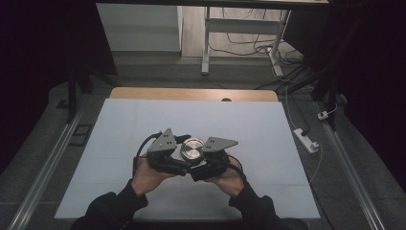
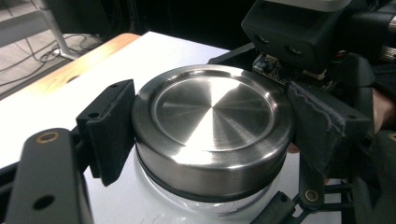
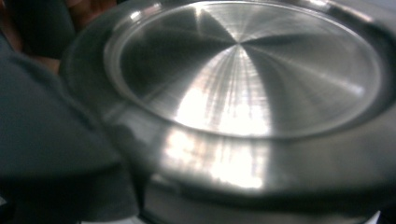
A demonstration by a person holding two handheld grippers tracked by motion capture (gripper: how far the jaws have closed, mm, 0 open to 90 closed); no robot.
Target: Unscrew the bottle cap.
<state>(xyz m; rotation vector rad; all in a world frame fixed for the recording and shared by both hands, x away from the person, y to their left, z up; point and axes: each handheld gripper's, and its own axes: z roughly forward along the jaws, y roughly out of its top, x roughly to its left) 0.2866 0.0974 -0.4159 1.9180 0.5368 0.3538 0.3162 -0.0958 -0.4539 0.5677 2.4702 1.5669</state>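
A glass jar with a brushed steel lid stands over the middle of the white table. My left gripper comes at the jar from the left, held by a hand in a dark sleeve. In the left gripper view its two black pads press on opposite sides of the lid. My right gripper meets the jar from the right. In the right gripper view the lid looms very close, and one dark pad lies against the jar just under the rim. The right gripper's camera housing sits right behind the lid.
The table's wooden far edge shows beyond the white sheet. On the floor to the right lie a white power strip and cables. A white desk frame stands at the back. Metal rails run along both sides of the table.
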